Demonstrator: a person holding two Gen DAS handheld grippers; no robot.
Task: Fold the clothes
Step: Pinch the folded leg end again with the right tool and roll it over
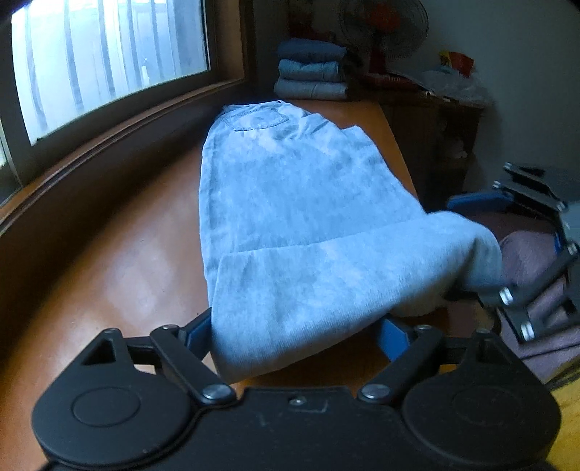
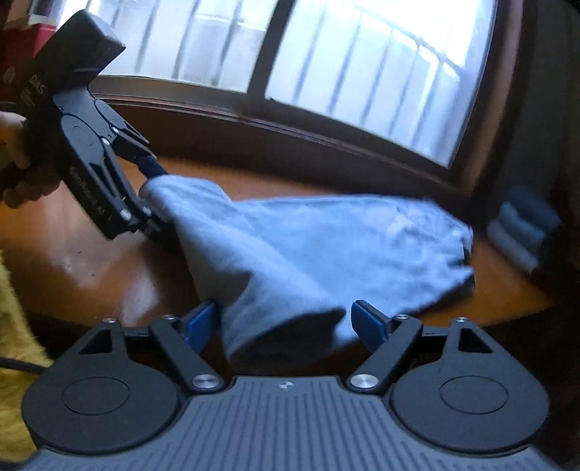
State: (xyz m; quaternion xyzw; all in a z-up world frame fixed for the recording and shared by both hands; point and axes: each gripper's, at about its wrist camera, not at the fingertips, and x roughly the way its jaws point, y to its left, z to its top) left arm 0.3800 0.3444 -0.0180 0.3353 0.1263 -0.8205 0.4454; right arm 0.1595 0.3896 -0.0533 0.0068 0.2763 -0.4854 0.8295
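A pair of pale blue denim jeans (image 1: 290, 203) lies lengthwise on a glossy orange-brown wooden table (image 1: 119, 261) beside a dark-framed barred window (image 1: 108, 61), its waistband and back pocket at the far end and its near end folded over and lifted off the surface. The left gripper (image 1: 295, 335), a black hand-held tool with blue finger pads, has the folded near edge of the denim draped between its widely parted jaws; the cloth fills the gap from one pad to the other, and whether the pads actually press on it cannot be told from either view. In the right wrist view a person's hand (image 2: 16, 155) grips that tool's handle at the left edge of the frame, where its fingers meet a bunched corner of the fabric. The right gripper (image 2: 286, 320) hovers low at the table's edge with its jaws spread wide, the pads standing clear of a hanging fold of the jeans that sags between them, released rather than pinched. At the far end of the table a neat stack of three folded blue garments (image 1: 311, 70) sits just beyond the waistband, with a dark standing fan (image 1: 384, 29) behind it. The right wrist view is smeared by motion blur, so the cloth's far edge is indistinct.
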